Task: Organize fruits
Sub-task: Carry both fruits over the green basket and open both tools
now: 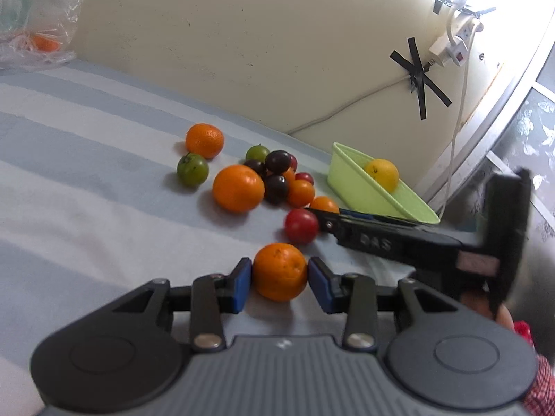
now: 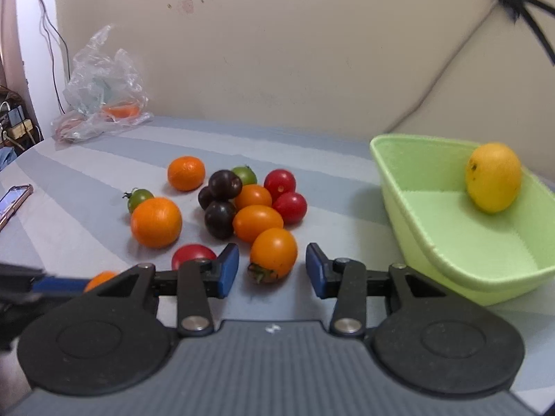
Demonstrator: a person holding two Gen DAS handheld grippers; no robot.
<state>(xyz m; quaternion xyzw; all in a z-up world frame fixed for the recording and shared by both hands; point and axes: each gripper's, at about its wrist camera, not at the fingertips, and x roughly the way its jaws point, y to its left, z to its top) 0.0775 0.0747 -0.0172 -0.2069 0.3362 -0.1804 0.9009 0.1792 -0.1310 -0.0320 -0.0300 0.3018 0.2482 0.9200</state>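
My left gripper (image 1: pixel 280 279) is shut on a small orange (image 1: pixel 280 271) that rests on the striped cloth (image 1: pixel 86 180). My right gripper (image 2: pixel 272 265) is open, its blue pads on either side of an orange tomato (image 2: pixel 274 254) without touching it. In the left wrist view the right gripper (image 1: pixel 333 220) reaches in from the right toward a red tomato (image 1: pixel 301 226). A pile of oranges, tomatoes and dark plums (image 2: pixel 222 204) lies behind. A green bin (image 2: pixel 461 228) at right holds a yellow lemon (image 2: pixel 492 176).
A crumpled plastic bag (image 2: pixel 104 93) with something orange in it lies at the far left by the wall. A phone (image 2: pixel 12 201) lies at the left edge. A power strip (image 1: pixel 458 41) and cables hang taped on the wall.
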